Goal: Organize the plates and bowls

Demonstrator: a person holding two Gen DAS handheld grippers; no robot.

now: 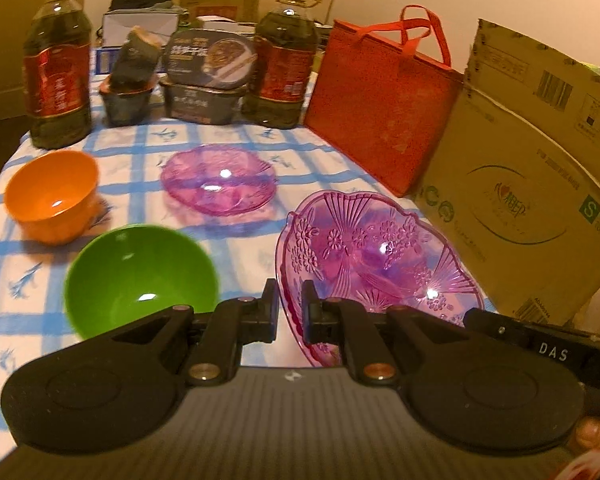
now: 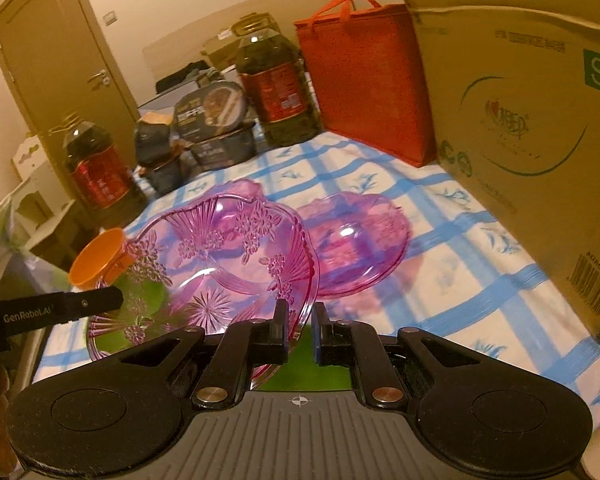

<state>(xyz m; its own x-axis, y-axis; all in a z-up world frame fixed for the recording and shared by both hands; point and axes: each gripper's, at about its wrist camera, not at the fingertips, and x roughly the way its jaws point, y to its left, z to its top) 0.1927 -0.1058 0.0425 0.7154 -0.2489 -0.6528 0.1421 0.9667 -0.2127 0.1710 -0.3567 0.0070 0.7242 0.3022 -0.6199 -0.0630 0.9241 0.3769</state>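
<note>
A pink see-through plate with a flower pattern is held tilted above the blue-checked tablecloth. My left gripper is shut on its near rim, and my right gripper is shut on the rim at the opposite side. A second, plainer pink plate lies flat on the cloth behind it. A green bowl stands to the left of the held plate and shows partly through it in the right wrist view. An orange bowl stands farther left.
Two large oil bottles and stacked dark food boxes line the back of the table. A red bag and a big cardboard box wall off the right side. A door stands beyond the table's left edge.
</note>
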